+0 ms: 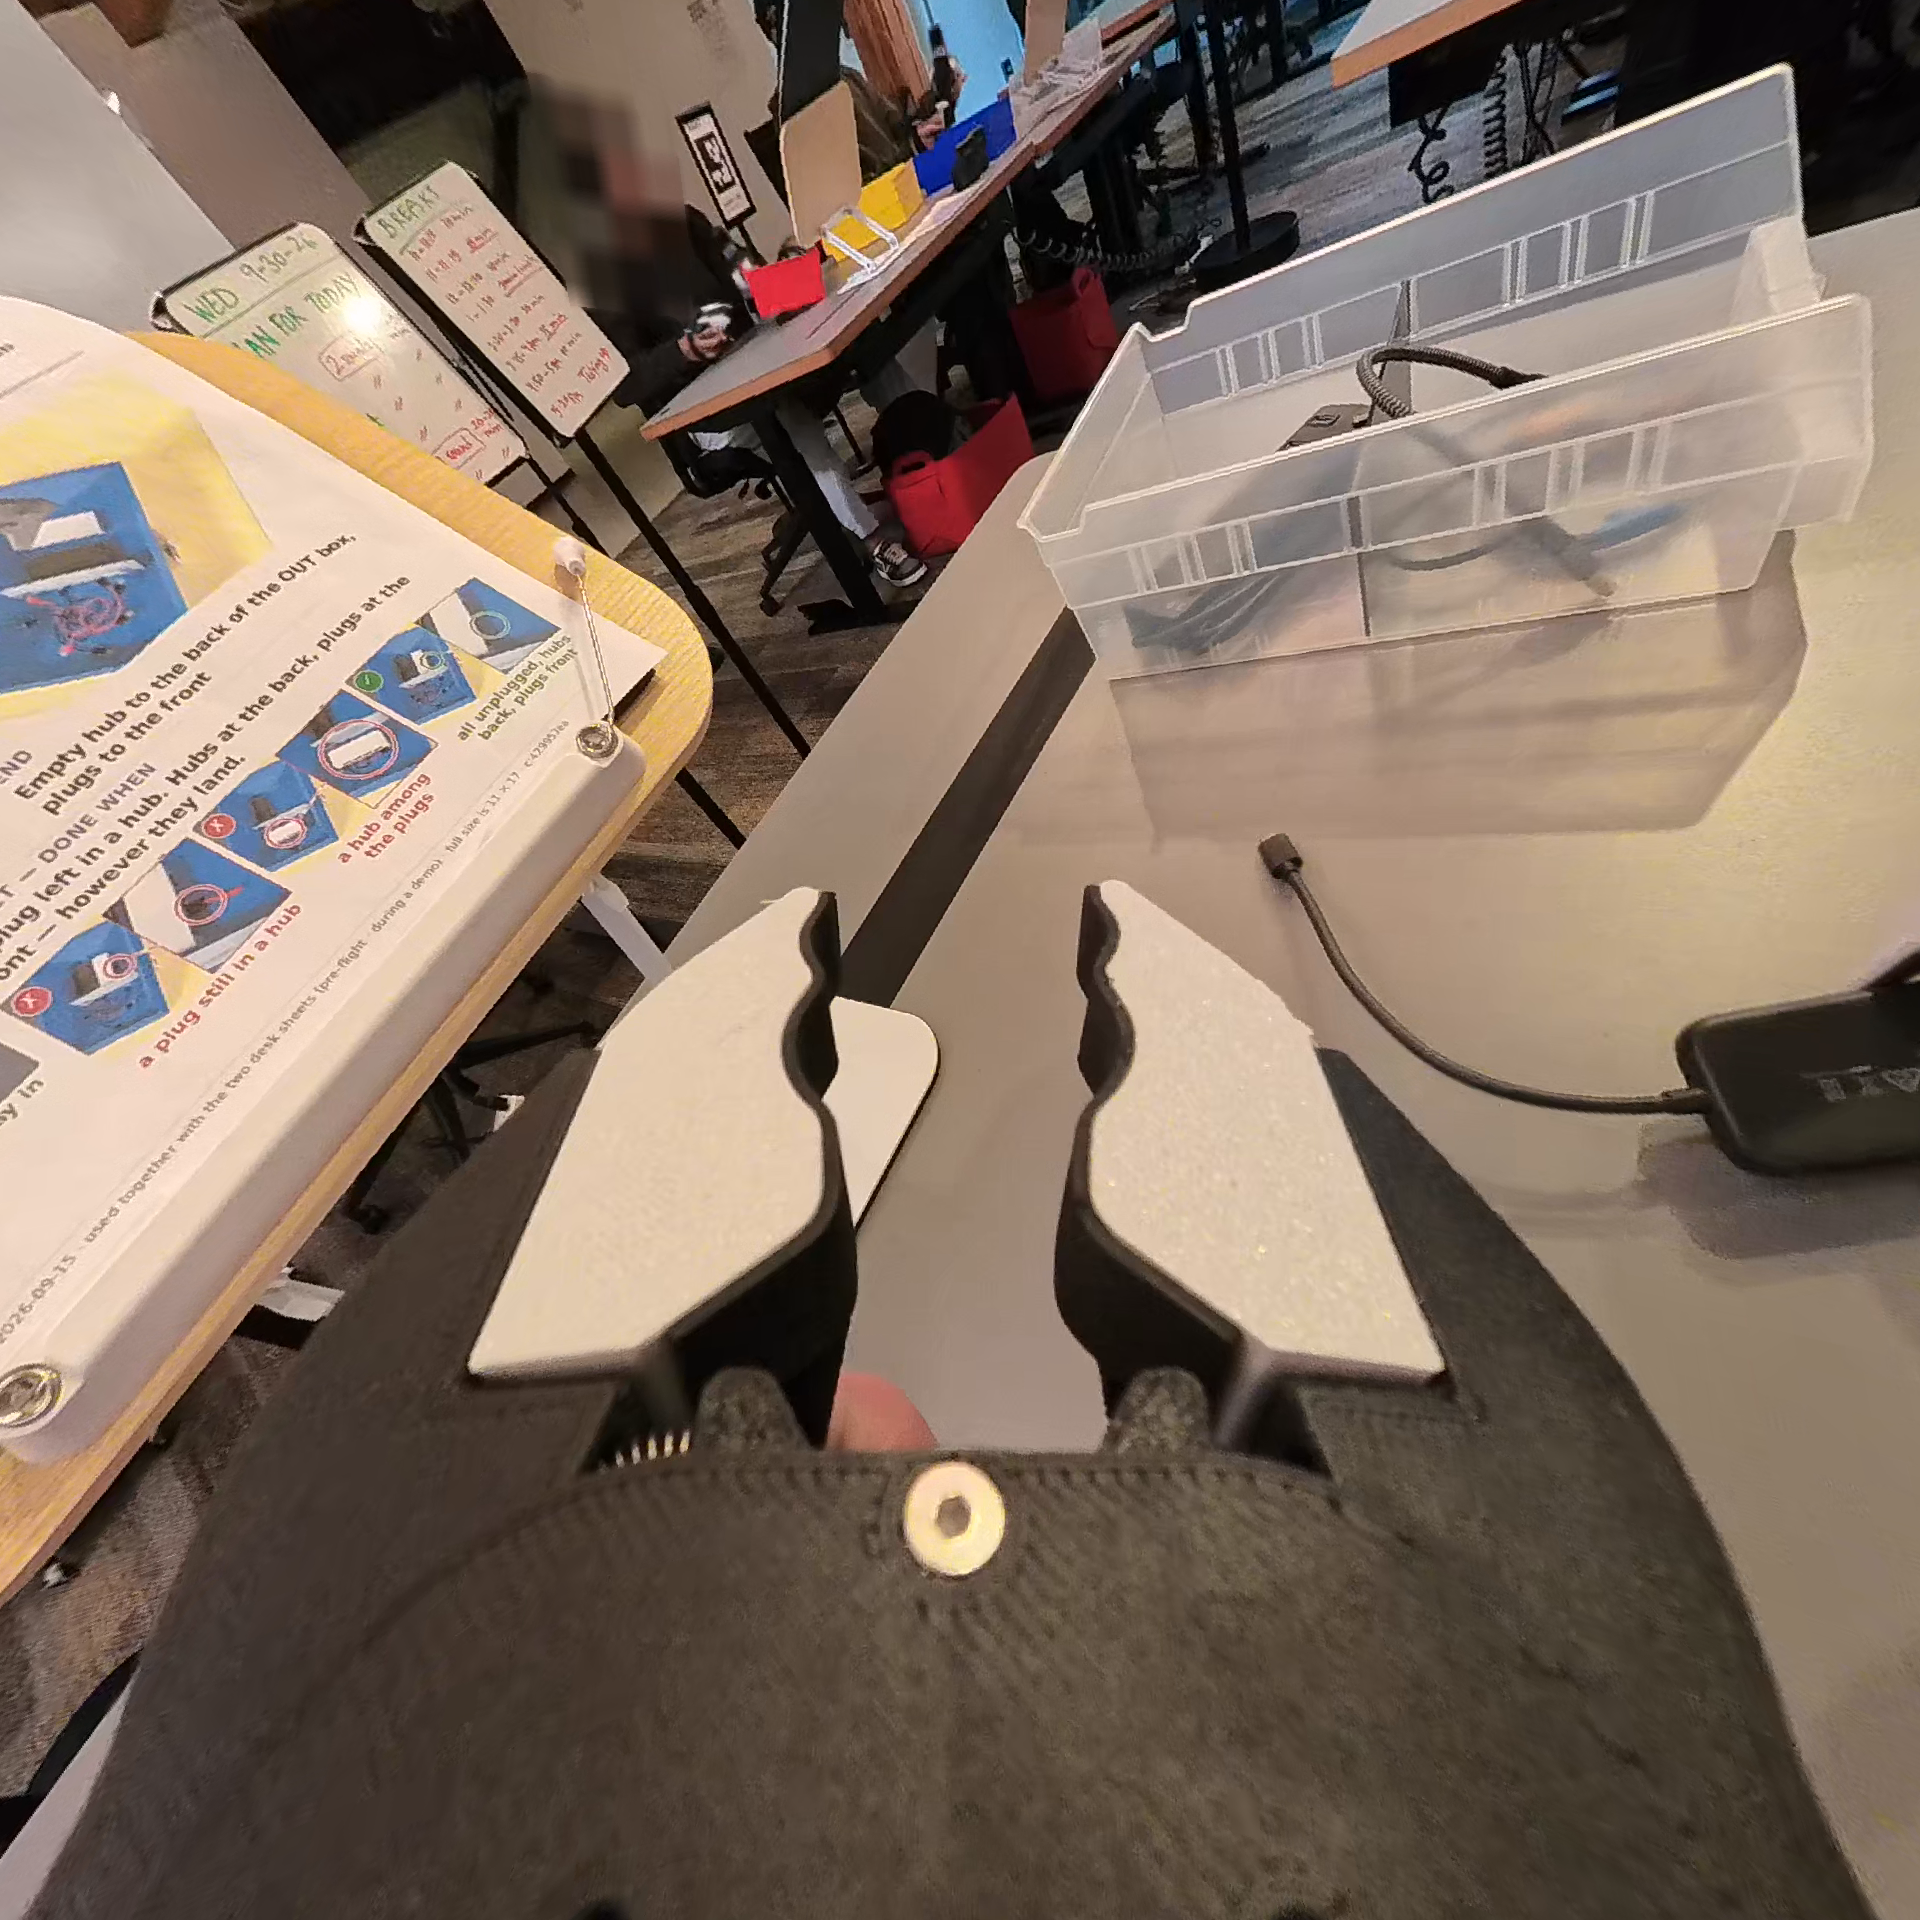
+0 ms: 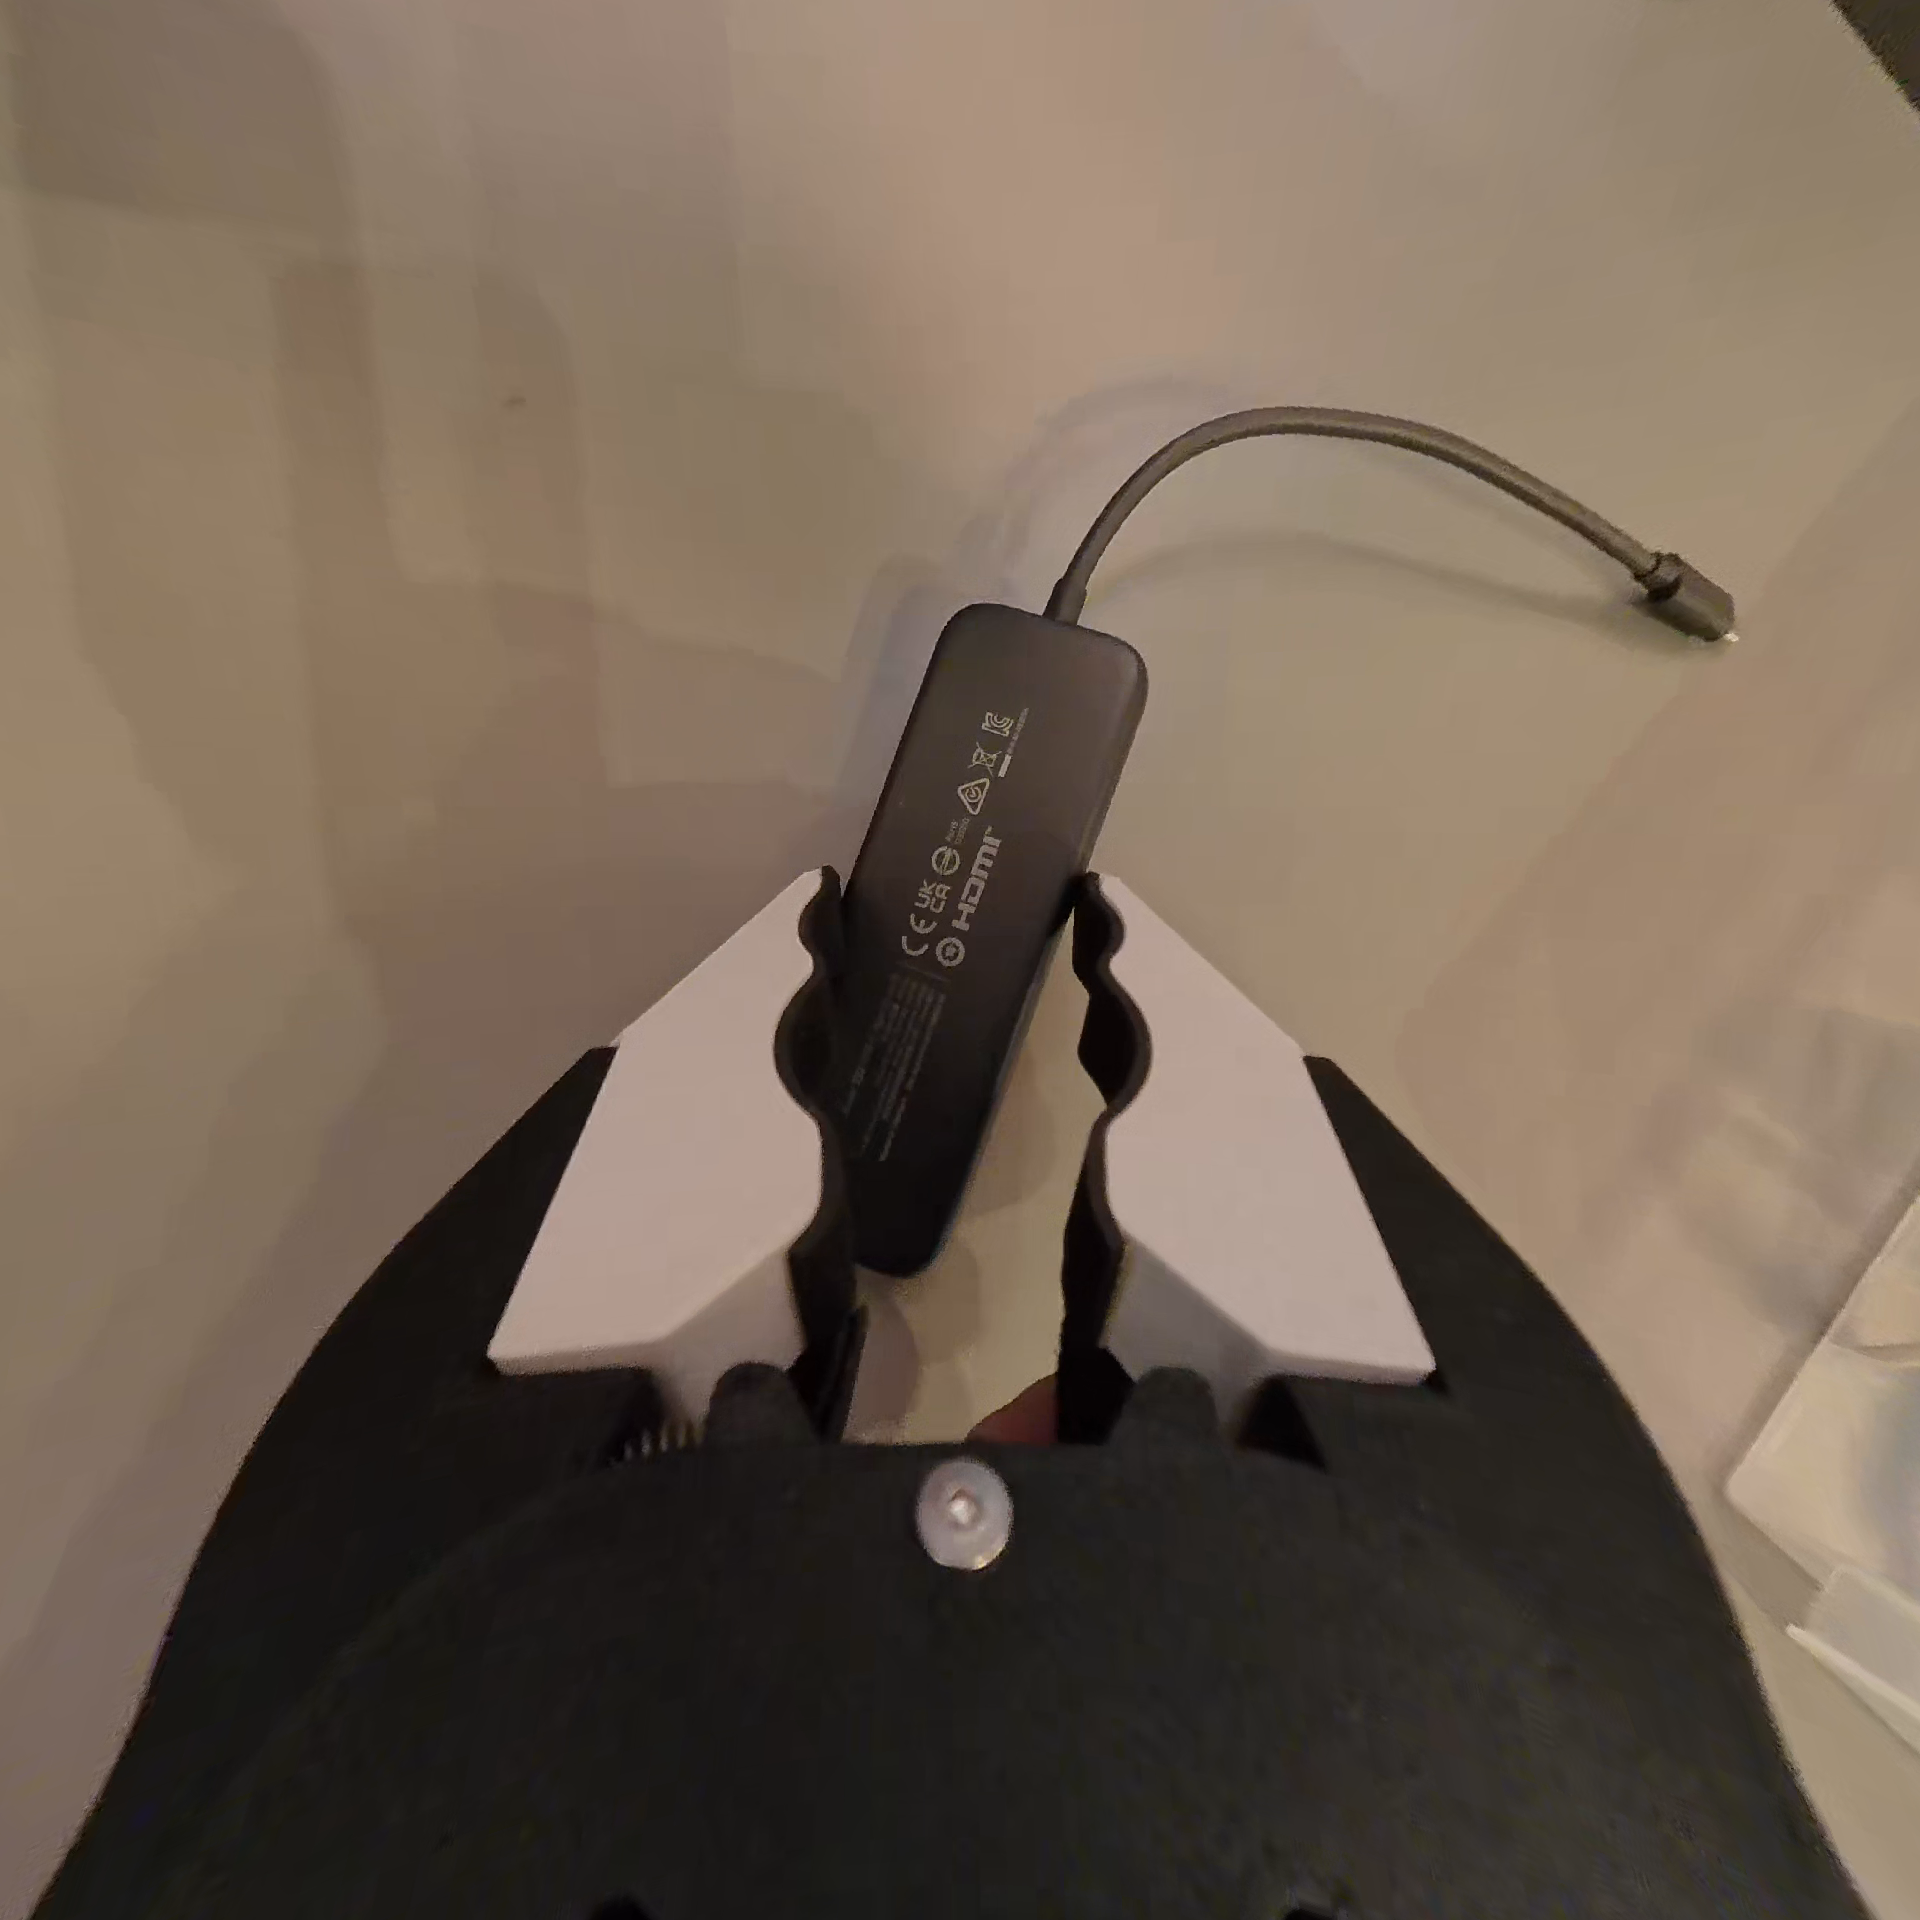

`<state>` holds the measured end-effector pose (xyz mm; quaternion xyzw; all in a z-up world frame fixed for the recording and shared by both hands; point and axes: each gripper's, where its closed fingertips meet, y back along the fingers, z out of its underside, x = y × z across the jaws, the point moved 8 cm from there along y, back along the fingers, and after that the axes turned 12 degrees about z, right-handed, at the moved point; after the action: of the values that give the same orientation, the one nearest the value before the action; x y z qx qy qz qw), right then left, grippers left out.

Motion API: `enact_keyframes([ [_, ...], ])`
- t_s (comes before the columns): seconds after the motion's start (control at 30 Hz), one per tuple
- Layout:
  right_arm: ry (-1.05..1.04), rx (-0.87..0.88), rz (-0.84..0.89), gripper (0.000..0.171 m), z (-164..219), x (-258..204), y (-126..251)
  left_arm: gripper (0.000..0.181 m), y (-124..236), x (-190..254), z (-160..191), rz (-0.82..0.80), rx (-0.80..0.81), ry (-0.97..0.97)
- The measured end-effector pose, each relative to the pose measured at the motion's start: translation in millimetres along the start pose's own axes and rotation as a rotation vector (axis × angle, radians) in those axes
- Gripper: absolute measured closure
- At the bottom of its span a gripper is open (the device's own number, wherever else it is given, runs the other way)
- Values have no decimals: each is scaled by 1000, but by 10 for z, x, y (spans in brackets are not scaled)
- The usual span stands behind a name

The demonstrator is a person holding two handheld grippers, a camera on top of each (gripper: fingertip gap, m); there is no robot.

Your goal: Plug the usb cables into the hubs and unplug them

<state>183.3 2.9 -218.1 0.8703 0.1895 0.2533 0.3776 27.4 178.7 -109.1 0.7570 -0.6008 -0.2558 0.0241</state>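
Now the right gripper (image 2: pixel 956 894) has its jaws clamped on the dark grey USB hub (image 2: pixel 977 914), both inner edges pressing the hub's long sides near its lower half. The hub shows its printed underside and sticks forward out of the jaws, just over the pale tabletop (image 2: pixel 416 520). Its short attached cable (image 2: pixel 1278 442) arcs away to the right and ends in a loose plug (image 2: pixel 1688 603), connected to nothing.

Over on the other side, the left gripper (image 1: pixel 961 914) hangs above the tabletop's edge with jaws parted wide, nothing between them, touching nothing. Off to its right sits the same hub (image 1: pixel 1808 1081), its cable curling toward a clear plastic bin (image 1: pixel 1455 499) holding more cables (image 1: pixel 1455 374).
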Motion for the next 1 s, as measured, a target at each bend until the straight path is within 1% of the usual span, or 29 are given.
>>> enact_keyframes([
  [0.33,-37,71,18,129,47,291,93,137,-44,8,47,3,-19,-3],
  [0.67,-231,248,-72,129,48,581,269,137,-76,26,78,7,-31,-5],
  [0.83,-338,378,-107,129,36,800,451,137,-94,33,98,9,-36,-5],
  [1.0,-402,520,-88,129,-27,1133,765,137,-120,44,126,12,-46,-4],
])
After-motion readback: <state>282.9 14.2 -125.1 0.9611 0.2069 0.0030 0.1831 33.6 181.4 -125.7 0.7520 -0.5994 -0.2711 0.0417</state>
